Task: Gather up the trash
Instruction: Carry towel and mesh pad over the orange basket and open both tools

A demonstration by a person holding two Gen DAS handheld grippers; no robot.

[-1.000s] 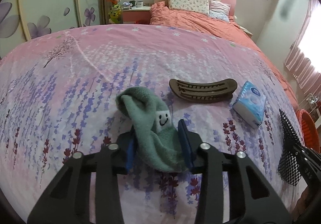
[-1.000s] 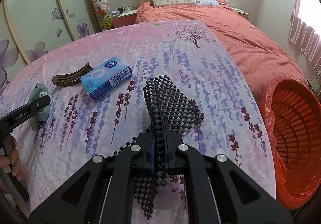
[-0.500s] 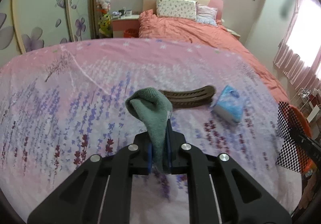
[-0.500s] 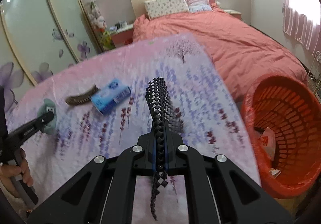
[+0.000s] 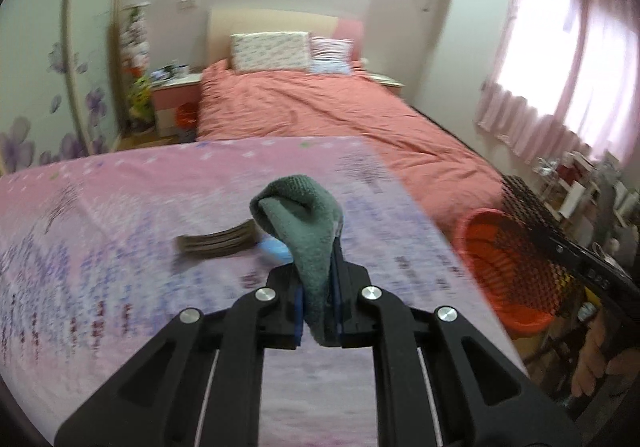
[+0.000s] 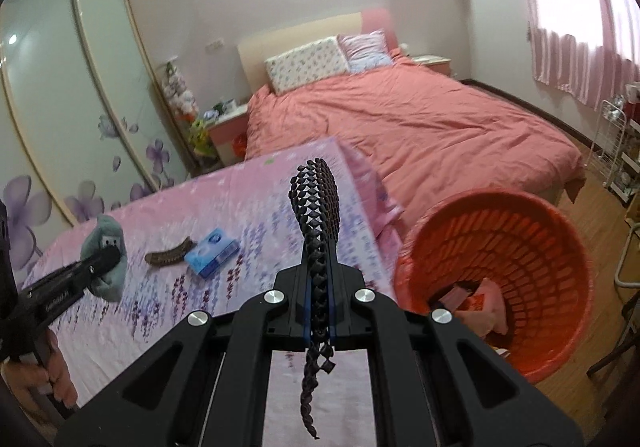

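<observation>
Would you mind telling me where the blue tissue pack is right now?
In the right wrist view the blue tissue pack lies on the floral sheet, left of centre, just right of the brown hair clip.

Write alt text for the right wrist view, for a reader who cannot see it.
The right gripper is shut on a black mesh sheet, held above a table covered in a pink floral cloth, with an orange basket to the right. At left, the left gripper holds a green sock; a brown hair clip and a blue tissue pack lie on the table.
</observation>
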